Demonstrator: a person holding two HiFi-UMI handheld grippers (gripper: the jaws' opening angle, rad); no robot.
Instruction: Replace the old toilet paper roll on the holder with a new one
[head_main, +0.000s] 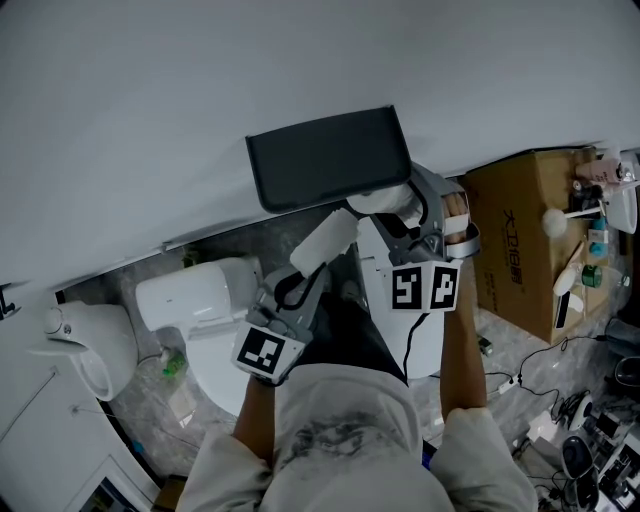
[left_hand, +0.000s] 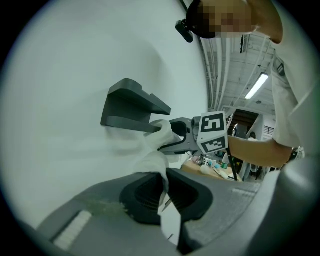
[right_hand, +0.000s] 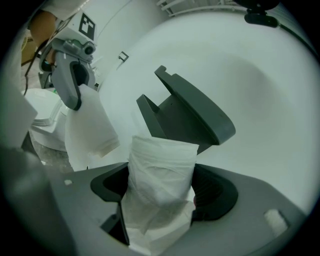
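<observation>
One toilet paper roll stands between the jaws of my right tongs. They are spread wide and clamped on its sides, and its wrinkled white wrap bulges above the pads. The roll sits just under the lower edge of the holder; I cannot tell whether the two touch. The holder is a dark grey bracket with a flat top that juts from the wall, which is plain, white and smooth. My left tongs are pinched nearly together on a loose sheet of white paper. The sheet runs from those jaws up towards the roll, and I cannot tell whether it joins it. Below the holder on my left, a white toilet stands against the wall with its lid down. On my right is a brown cardboard box with print on its side. The floor is grey and mottled, and cables trail over it near the box.
</observation>
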